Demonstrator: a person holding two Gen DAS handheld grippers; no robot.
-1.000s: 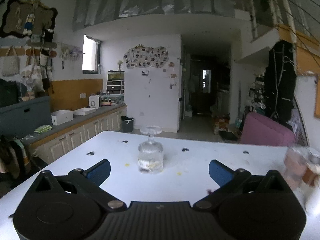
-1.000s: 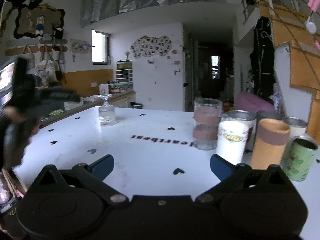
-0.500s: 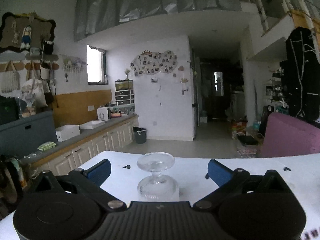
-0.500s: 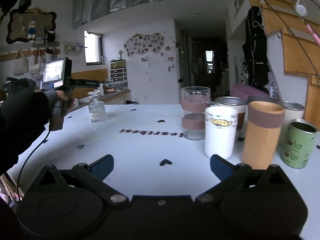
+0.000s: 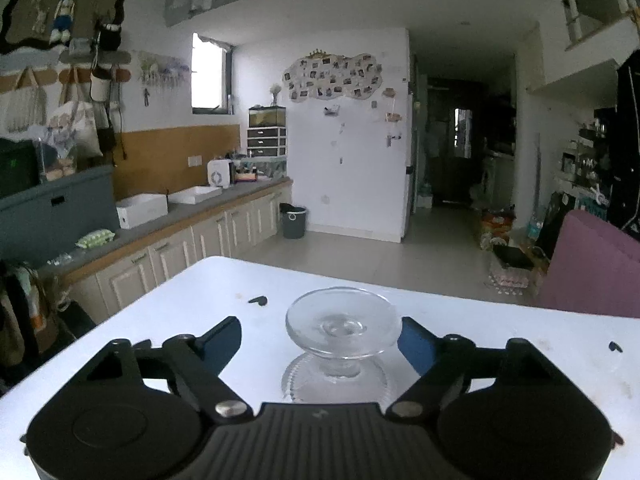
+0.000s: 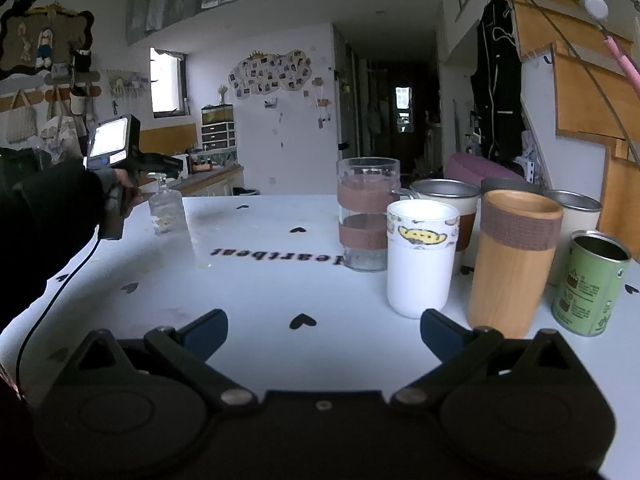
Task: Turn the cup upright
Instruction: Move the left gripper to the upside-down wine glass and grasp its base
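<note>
A clear ribbed stemmed glass cup (image 5: 340, 344) stands upside down on the white table (image 5: 500, 340), foot up. My left gripper (image 5: 320, 340) is open, its blue fingertips on either side of the cup's foot and stem, apart from the glass. In the right wrist view the same cup (image 6: 166, 212) stands at the far left, with the left gripper (image 6: 160, 164) over it. My right gripper (image 6: 323, 332) is open and empty, low over the table's near side.
Upright cups stand at the right: a tall glass with brown bands (image 6: 368, 216), a white cup (image 6: 422, 258), a wooden cup (image 6: 514, 262), a green tin (image 6: 592, 282) and metal-rimmed cups (image 6: 446, 196) behind. The table's far edge (image 5: 360, 276) lies just beyond the glass.
My left gripper has moved forward to the upside-down cup, which now sits between its fingers, and the jaws have narrowed a little. The right gripper has barely moved.
</note>
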